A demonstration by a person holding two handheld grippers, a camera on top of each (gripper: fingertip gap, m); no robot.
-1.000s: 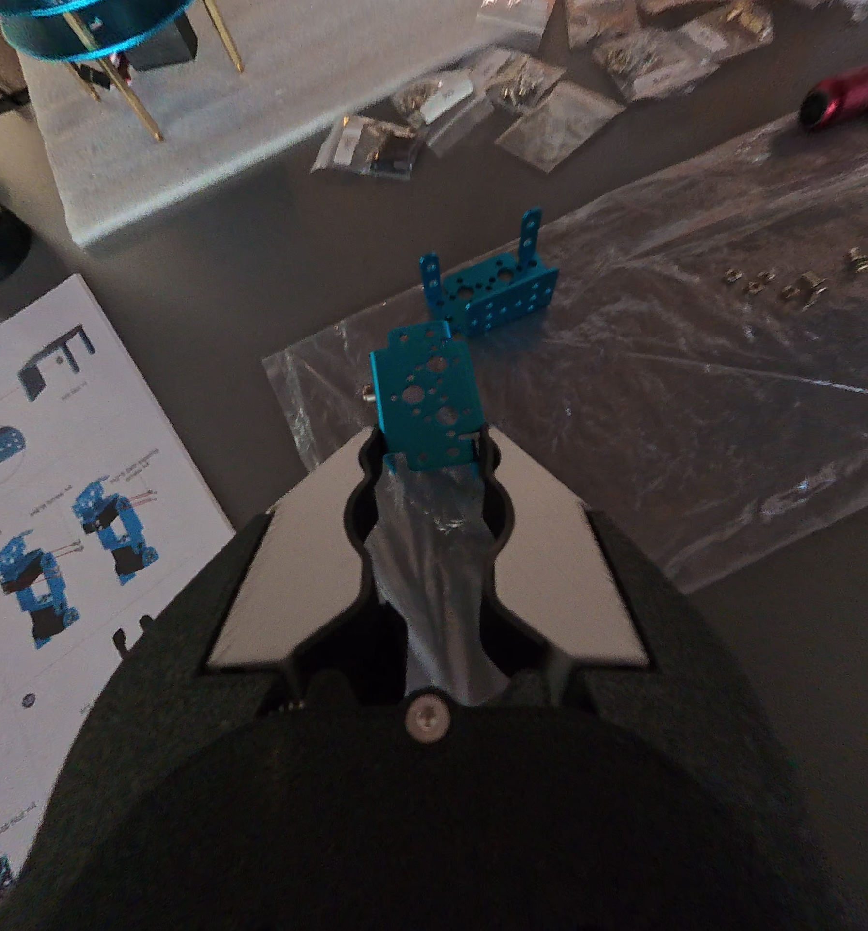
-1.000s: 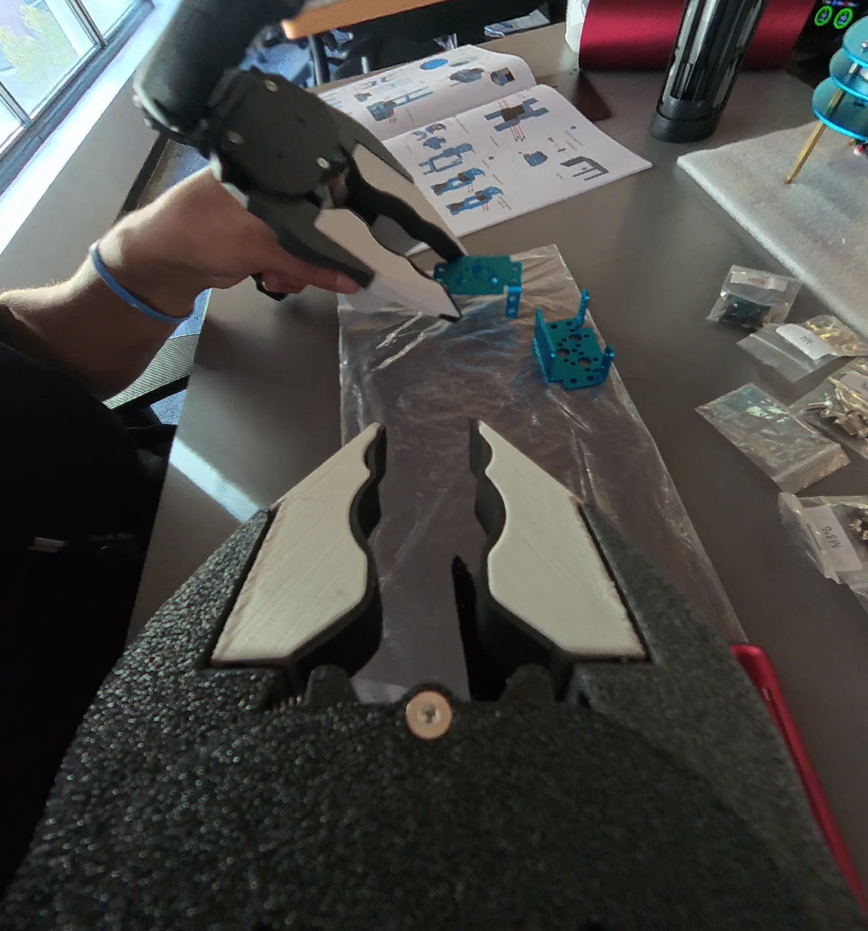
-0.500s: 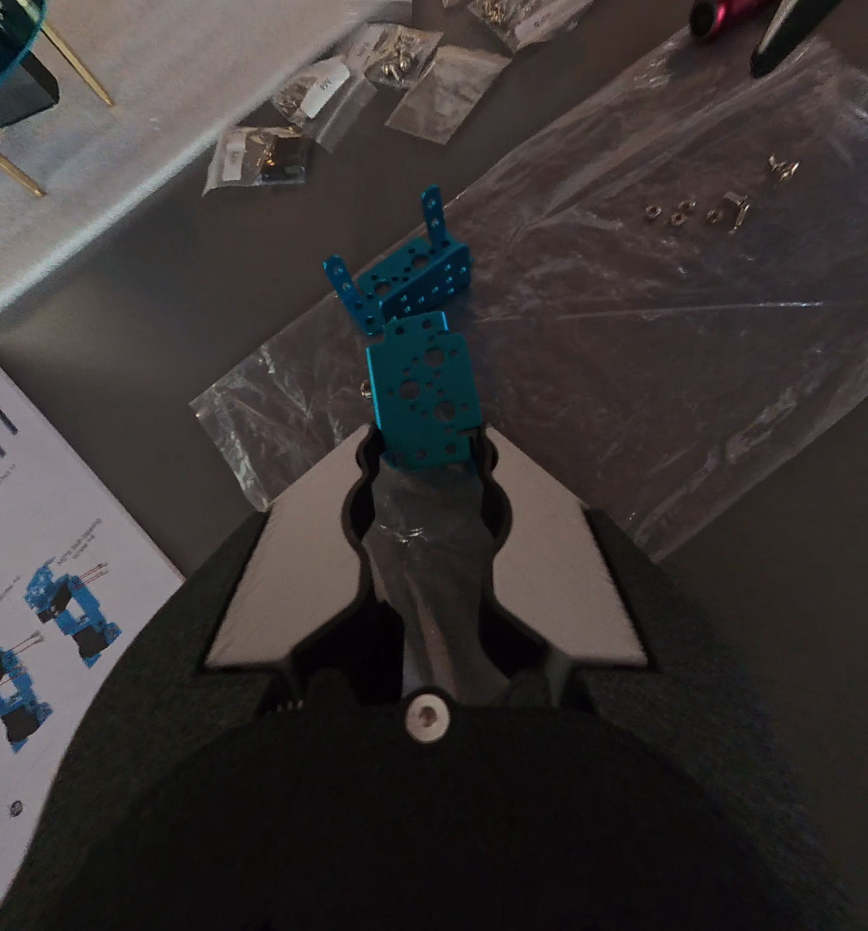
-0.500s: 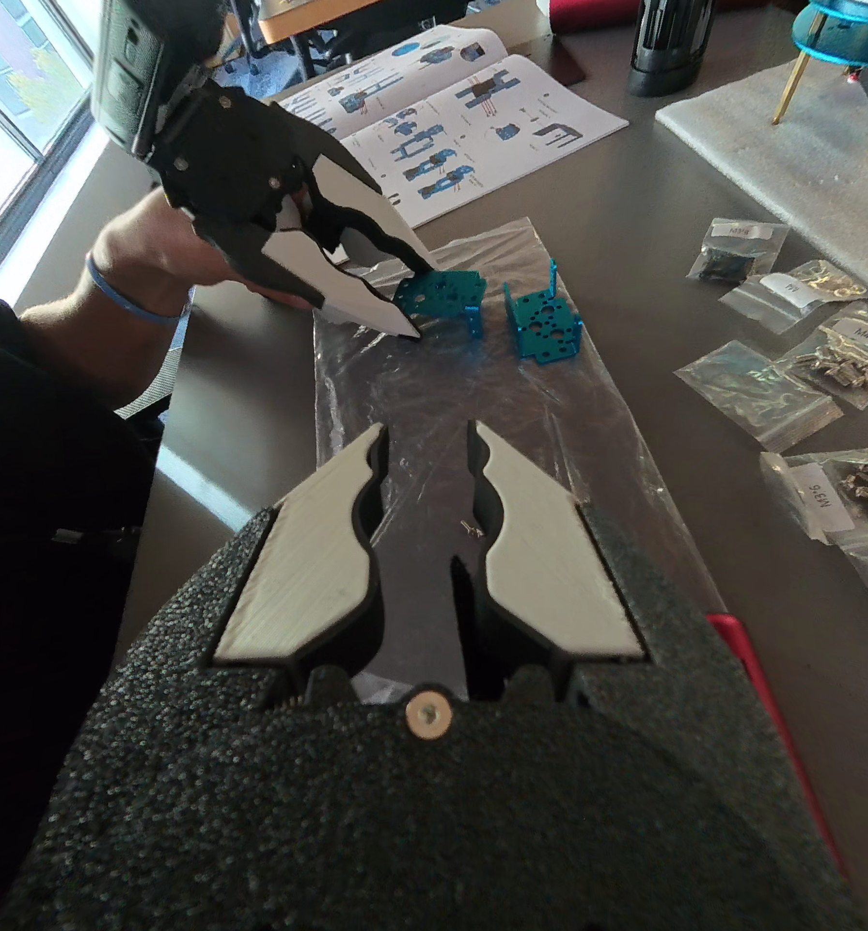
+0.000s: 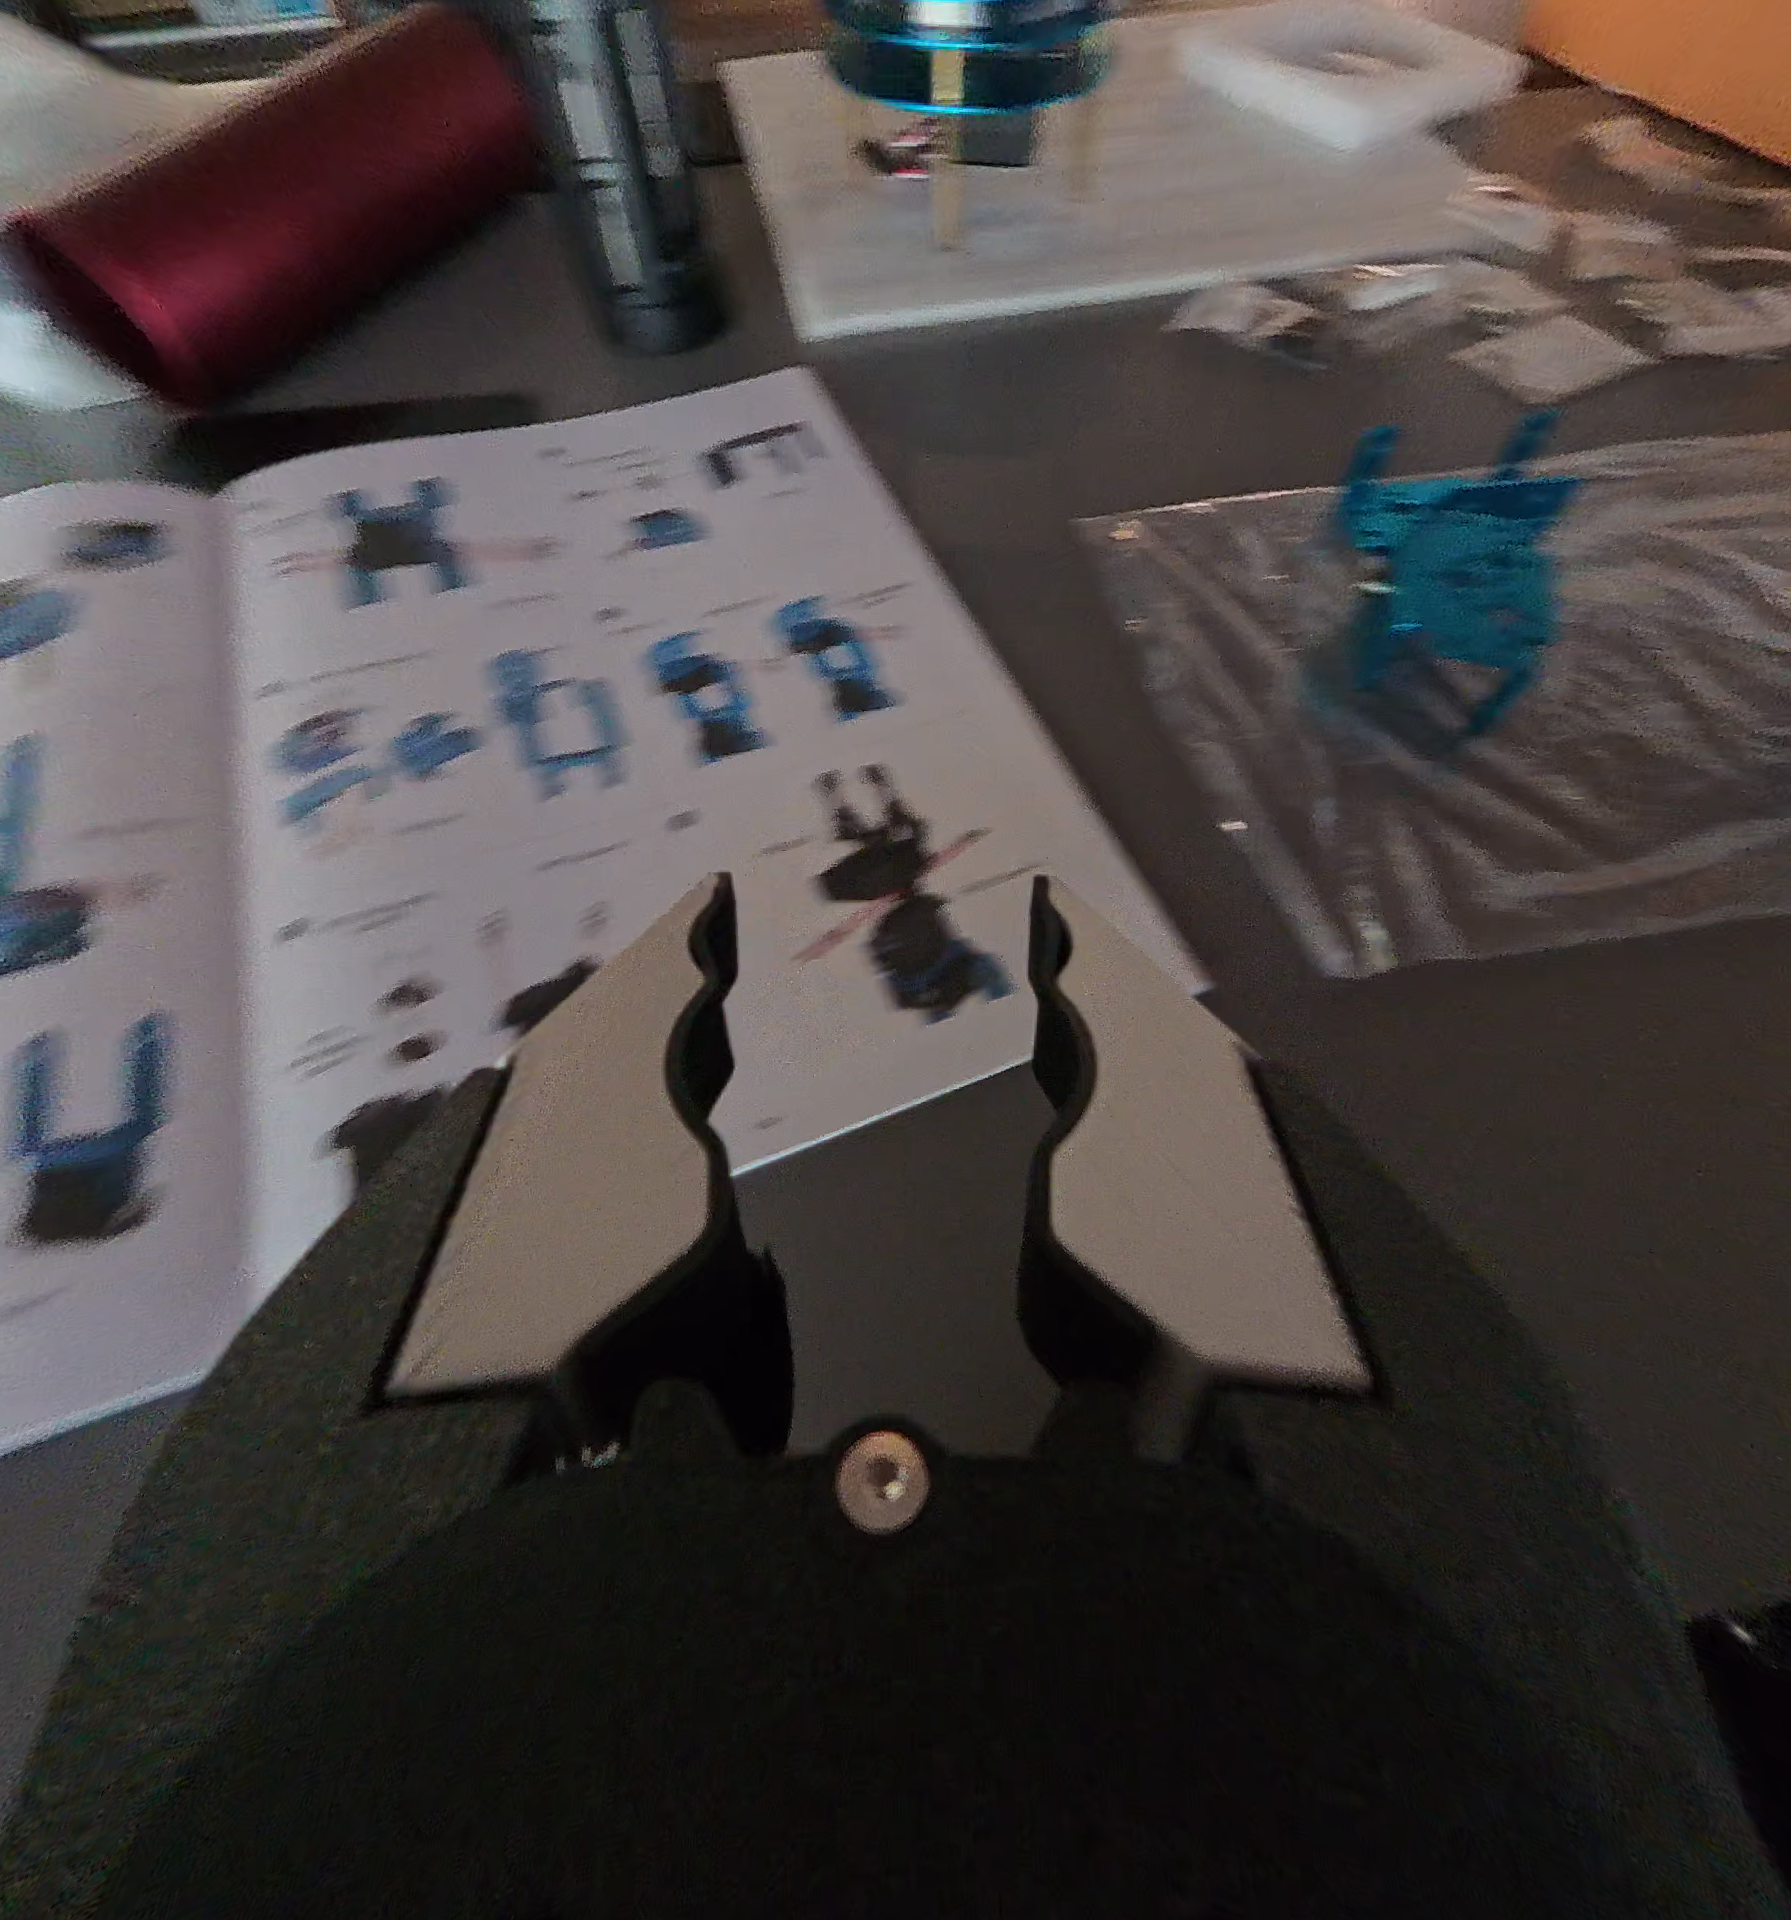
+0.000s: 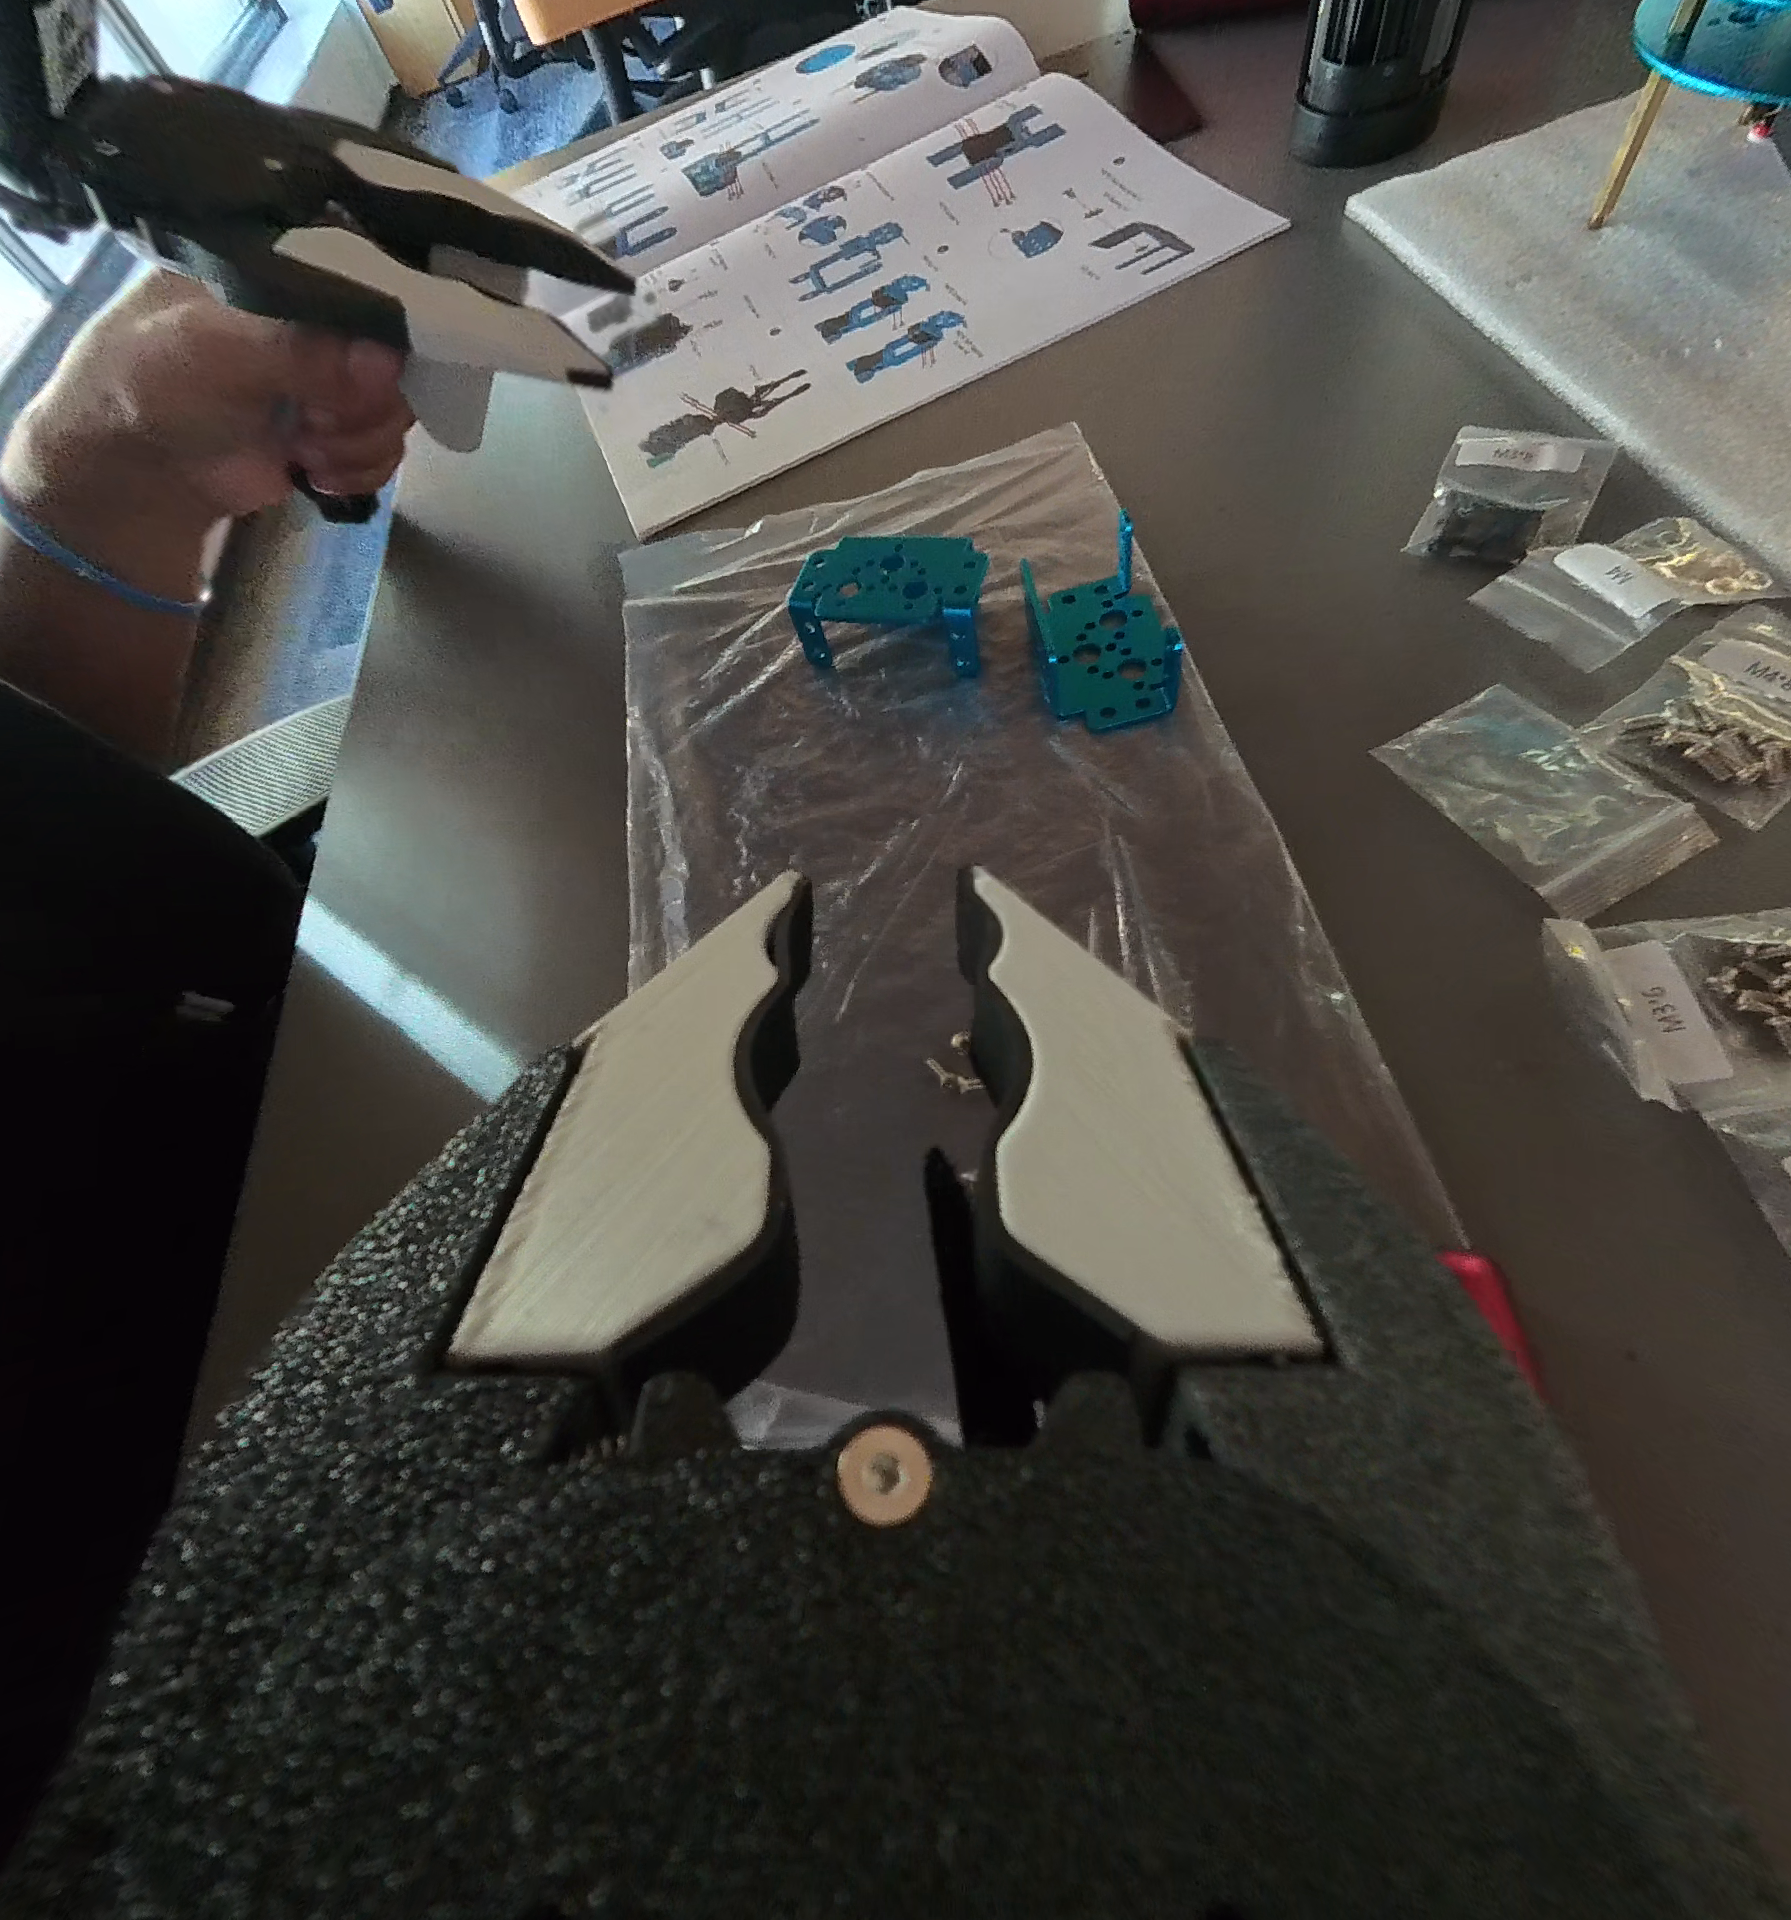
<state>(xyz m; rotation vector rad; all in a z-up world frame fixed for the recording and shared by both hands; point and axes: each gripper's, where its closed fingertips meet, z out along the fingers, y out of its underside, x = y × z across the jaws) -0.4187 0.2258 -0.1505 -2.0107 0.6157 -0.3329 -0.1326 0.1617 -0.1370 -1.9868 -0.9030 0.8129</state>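
Two blue perforated metal brackets lie side by side on a clear plastic bag (image 6: 953, 831): a flat-topped one (image 6: 886, 597) on the left and a U-shaped one (image 6: 1104, 655) on the right. In the blurred left wrist view they show as one blue shape (image 5: 1442, 592). My left gripper (image 5: 880, 904) is open and empty, raised over the open instruction booklet (image 5: 558, 675); it also shows in the right wrist view (image 6: 610, 322). My right gripper (image 6: 883, 899) is open and empty above the near part of the bag, with small loose screws (image 6: 948, 1070) beside its right finger.
Several small bags of screws (image 6: 1691, 727) lie at the right. A white foam pad (image 6: 1649, 260) holds a blue round frame on brass legs (image 6: 1639, 104). A black cylinder (image 5: 642, 208) and a dark red roll (image 5: 267, 208) stand behind the booklet. A red tool (image 6: 1493, 1309) lies beside my right gripper. Across from one pair of fingers to the other is roughly 30 cm. The blue shape (image 5: 1442, 592) is about equally far from each gripper, around 15 cm. Look for it in the right wrist view (image 6: 882, 550) too.
My left gripper let go of the flat-topped blue bracket, which now rests on the bag, opened, and swung up and left over the booklet. My right gripper moved slightly forward.
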